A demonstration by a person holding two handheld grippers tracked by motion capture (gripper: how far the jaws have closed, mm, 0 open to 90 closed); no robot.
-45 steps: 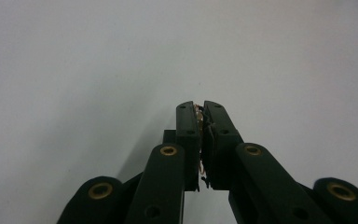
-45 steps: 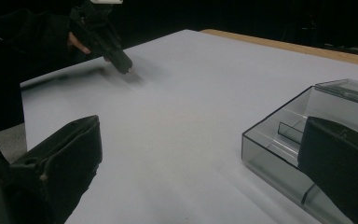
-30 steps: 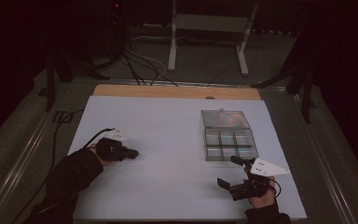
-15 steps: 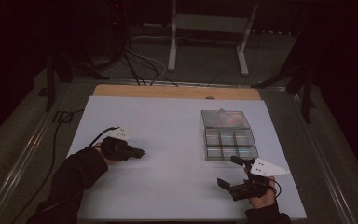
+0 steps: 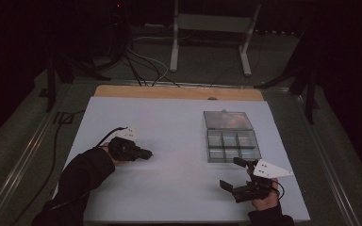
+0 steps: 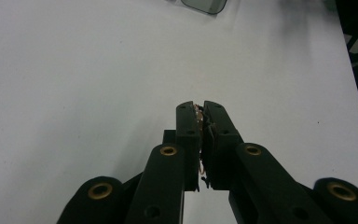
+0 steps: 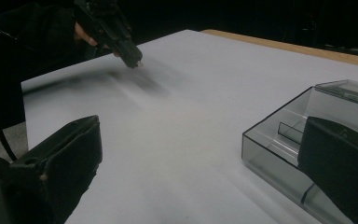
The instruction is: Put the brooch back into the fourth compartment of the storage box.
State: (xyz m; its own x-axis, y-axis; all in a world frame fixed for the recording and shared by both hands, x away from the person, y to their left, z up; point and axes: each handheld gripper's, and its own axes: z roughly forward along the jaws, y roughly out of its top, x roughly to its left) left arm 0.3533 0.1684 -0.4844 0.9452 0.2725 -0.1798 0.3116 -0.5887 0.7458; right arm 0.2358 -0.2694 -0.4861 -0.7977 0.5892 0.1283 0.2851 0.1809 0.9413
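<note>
Now the left gripper [image 6: 199,108] is seen low over the white table [image 5: 179,141], jaws pinched on a small, unclear orange-tinted item [image 6: 199,113]. Meanwhile the right gripper [image 5: 232,174] is held spread wide just beside the clear compartment box [image 5: 229,136].

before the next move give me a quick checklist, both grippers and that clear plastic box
1. Left gripper jaws closed: ok, shut on a small thing with orange flecks; what it is, cannot tell.
2. Right gripper jaws open: ok, spread wide.
3. Clear plastic compartment box lid open: ok, lid folded back at the far side.
4. Near compartments free: cannot tell, too dim.
5. White table sheet between left gripper and box unobstructed: ok.
6. Right gripper apart from the box: ok, just short of its near edge.
</note>
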